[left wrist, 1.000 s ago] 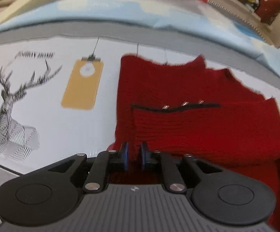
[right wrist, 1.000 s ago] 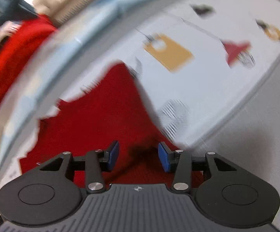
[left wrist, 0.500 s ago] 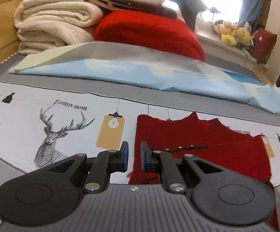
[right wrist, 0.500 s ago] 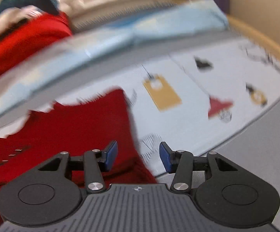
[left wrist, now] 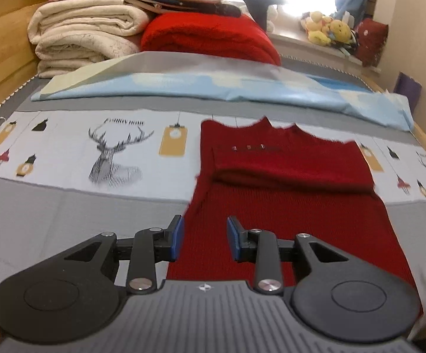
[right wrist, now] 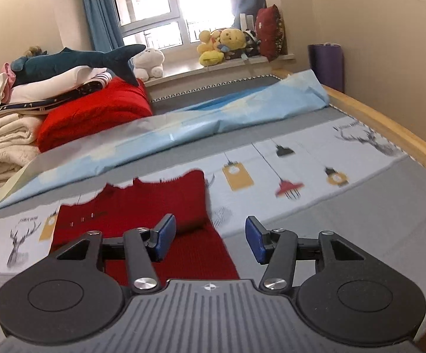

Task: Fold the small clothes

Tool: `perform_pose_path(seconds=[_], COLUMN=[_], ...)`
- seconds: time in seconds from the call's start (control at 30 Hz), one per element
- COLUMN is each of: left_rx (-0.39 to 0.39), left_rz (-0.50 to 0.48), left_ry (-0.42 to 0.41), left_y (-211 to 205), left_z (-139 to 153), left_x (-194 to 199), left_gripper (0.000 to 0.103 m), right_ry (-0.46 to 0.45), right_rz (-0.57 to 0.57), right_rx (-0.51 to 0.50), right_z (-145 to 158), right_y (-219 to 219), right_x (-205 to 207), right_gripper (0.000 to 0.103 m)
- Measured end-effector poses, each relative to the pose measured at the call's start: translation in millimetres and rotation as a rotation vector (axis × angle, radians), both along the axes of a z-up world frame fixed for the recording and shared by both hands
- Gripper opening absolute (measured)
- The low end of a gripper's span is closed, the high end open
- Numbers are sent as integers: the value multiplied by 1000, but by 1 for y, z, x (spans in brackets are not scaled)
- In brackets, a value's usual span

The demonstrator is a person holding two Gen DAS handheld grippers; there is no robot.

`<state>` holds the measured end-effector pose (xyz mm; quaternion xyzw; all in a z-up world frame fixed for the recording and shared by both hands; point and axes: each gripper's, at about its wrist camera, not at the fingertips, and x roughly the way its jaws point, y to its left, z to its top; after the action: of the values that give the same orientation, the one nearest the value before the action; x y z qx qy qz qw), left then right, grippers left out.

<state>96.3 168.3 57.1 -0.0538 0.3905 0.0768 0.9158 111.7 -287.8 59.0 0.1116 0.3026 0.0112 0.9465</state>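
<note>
The red knit sweater (left wrist: 286,182) lies flat on the bed (left wrist: 65,211), mid-frame, long axis running away from both cameras; its near hem sits just ahead of the left gripper (left wrist: 204,242), jaws opening, empty; the right gripper (right wrist: 210,239), also opening and empty, hangs over its right edge.

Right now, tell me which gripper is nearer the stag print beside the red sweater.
Left. The left gripper, jaws opening and empty, hangs over the red sweater edge beside the stag print. The right gripper, also opening, is over the sweater's far edge.
</note>
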Motion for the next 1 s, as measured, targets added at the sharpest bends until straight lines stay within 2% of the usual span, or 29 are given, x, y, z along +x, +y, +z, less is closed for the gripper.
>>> perform_pose_path(seconds=[0.17, 0.3, 0.4, 0.47, 0.53, 0.57, 0.6, 0.63, 0.7, 0.8, 1.0], left_rx=[22, -3, -75, -143, -189, -201, -238, -308, -358, -331, -335], left_rz=[-31, -35, -28, -12, 15, 37, 85, 123, 155, 170, 165], left_ry=[9, 21, 10, 0, -2, 33, 91, 129, 179, 219, 291], left_y=[-8, -2, 11, 23, 35, 40, 47, 57, 67, 69, 72], left_z=[-6, -16, -31, -48, -73, -85, -97, -108, -119, -130, -144], left_x=[-44, -66, -77, -80, -84, -83, -80, -76, -70, -63, -60], left_gripper=[35, 35, 35, 31, 25, 22, 21, 20, 20, 21, 25], right_ry=[30, 37, 114, 113, 117, 128, 145, 167, 219, 293, 416], right_rz=[8, 26, 3, -9, -24, -32, -36, -39, -52, -51, -65], right_rx=[18, -34, -15, 12, -8, -21, -24, -20, 10, 46, -14], right_z=[-25, -49, -71, -75, -81, -85, -91, -97, -109, -125, -151], right_y=[-7, -6, -11, -17, -20, -20, -21, -21, -24, -25, -23], right_x=[-46, -67, -70, -68, -63, -60, -57, -55, -48, -37, -24], right_gripper=[55, 55, 54, 54, 54, 54, 54, 54, 54, 54, 54])
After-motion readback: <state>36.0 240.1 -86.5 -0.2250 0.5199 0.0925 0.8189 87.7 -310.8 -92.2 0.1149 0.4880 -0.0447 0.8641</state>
